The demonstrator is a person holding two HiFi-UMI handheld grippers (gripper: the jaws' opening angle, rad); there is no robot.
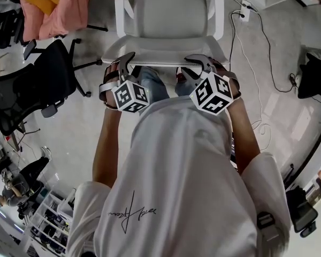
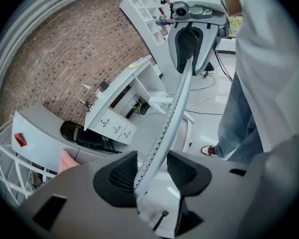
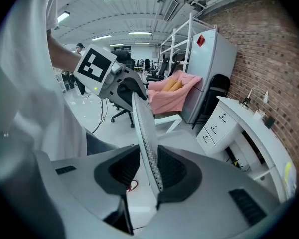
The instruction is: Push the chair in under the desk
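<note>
In the head view a white office chair [image 1: 171, 12] stands in front of me, its seat facing away and its thin back rim [image 1: 166, 55] nearest. My left gripper [image 1: 125, 60] clamps the rim's left part and my right gripper [image 1: 200, 62] its right part. In the left gripper view the perforated chair back [image 2: 174, 113] runs slantwise between the dark pads of the left gripper [image 2: 149, 171]. In the right gripper view the chair back [image 3: 142, 123] stands edge-on in the right gripper [image 3: 142, 171]. A curved white desk [image 2: 119, 91] [image 3: 249, 118] lies beyond the chair.
Black office chairs [image 1: 37, 84] and a pink cloth heap [image 1: 53, 7] crowd the left. Cables [image 1: 246, 52] and a power strip [image 1: 245, 8] lie on the floor at right. A white drawer unit [image 3: 217, 126] sits under the desk by a brick wall [image 2: 55, 59].
</note>
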